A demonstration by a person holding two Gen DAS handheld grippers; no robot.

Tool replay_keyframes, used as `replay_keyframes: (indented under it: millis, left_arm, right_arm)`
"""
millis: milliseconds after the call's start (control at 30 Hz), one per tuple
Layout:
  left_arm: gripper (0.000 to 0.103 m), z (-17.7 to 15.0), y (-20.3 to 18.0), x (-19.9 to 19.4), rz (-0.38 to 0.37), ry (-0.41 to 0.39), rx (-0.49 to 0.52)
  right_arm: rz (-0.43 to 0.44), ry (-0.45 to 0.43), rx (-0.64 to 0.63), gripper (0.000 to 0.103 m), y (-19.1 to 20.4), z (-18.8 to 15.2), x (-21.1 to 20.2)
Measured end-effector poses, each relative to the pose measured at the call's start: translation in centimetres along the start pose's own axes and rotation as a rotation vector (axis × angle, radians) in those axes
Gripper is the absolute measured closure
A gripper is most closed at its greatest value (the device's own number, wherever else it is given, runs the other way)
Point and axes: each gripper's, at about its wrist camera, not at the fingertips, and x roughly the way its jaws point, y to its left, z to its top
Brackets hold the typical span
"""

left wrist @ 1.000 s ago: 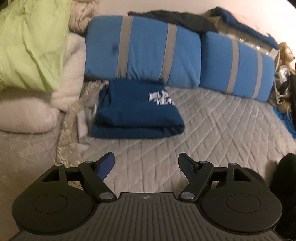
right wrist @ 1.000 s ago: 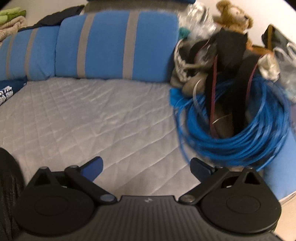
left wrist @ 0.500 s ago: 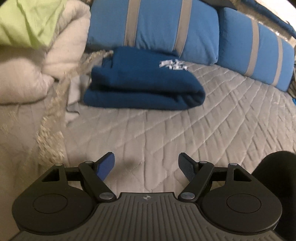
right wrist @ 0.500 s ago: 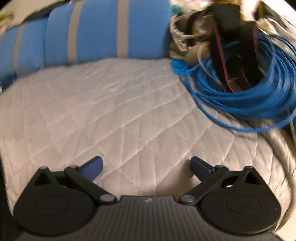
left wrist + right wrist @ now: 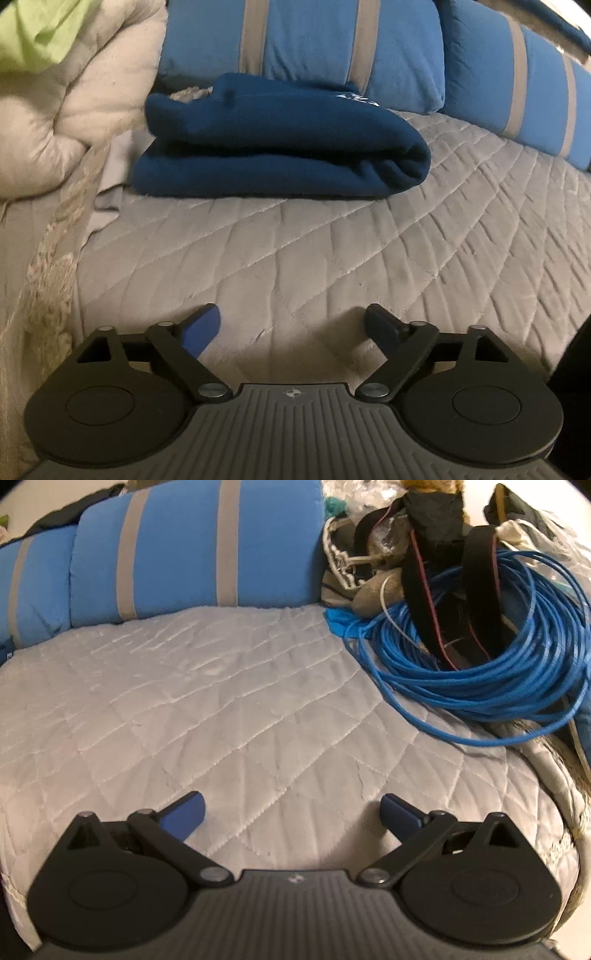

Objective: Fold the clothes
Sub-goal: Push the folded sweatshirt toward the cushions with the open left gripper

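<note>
A folded dark blue garment [image 5: 280, 147] with white print on top lies on the grey quilted bedspread [image 5: 332, 266], at the far left, in front of the striped pillows. My left gripper [image 5: 293, 325] is open and empty, low over the bedspread, well short of the garment. My right gripper [image 5: 291, 812] is open and empty, low over bare quilt [image 5: 207, 709]. The garment does not show in the right wrist view.
Two blue pillows with grey stripes [image 5: 306, 48] [image 5: 192, 550] line the back. A cream duvet [image 5: 66, 107] and green cloth [image 5: 29, 33] lie at the left. A coil of blue cable [image 5: 480, 657], straps and clutter lie at the right. The bed edge curves at the front right [image 5: 561, 812].
Both grippers have dropped lower toward the bedspread, and the left one has come closer to the folded garment. Both stay open and empty.
</note>
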Motion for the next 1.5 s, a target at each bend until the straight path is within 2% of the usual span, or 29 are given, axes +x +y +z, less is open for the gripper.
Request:
replay_keyframes:
  millis: [67, 233, 533, 900, 1167, 1333, 1500]
  left_arm:
    - [0.000, 0.2, -0.1, 0.5, 0.003, -0.003, 0.002]
    - [0.000, 0.9, -0.3, 1.5, 0.007, -0.007, 0.008]
    - [0.000, 2.9, -0.3, 3.5, 0.015, 0.010, 0.007]
    - [0.000, 5.3, -0.7, 6.4, 0.027, 0.002, 0.009]
    - [0.000, 6.4, -1.2, 8.3, 0.055, -0.076, -0.007]
    - [0.000, 5.4, -1.6, 8.2, 0.069, -0.153, -0.005]
    - [0.000, 5.0, -1.9, 8.0, 0.080, -0.174, 0.001]
  right_arm:
    - [0.012, 0.017, -0.010, 0.000, 0.3, 0.8, 0.4]
    - [0.044, 0.043, -0.026, 0.000, 1.7, 2.4, 2.0]
    - [0.014, 0.046, -0.052, 0.000, 5.0, 4.8, 5.0]
    - [0.012, 0.032, -0.011, 0.000, 5.2, 7.2, 7.8]
    - [0.007, 0.016, 0.024, 0.000, 5.1, 8.3, 9.8]
    - [0.001, -0.047, 0.032, 0.000, 5.2, 7.7, 10.2]
    - [-0.006, -0.083, 0.028, 0.000, 5.3, 7.2, 10.1]
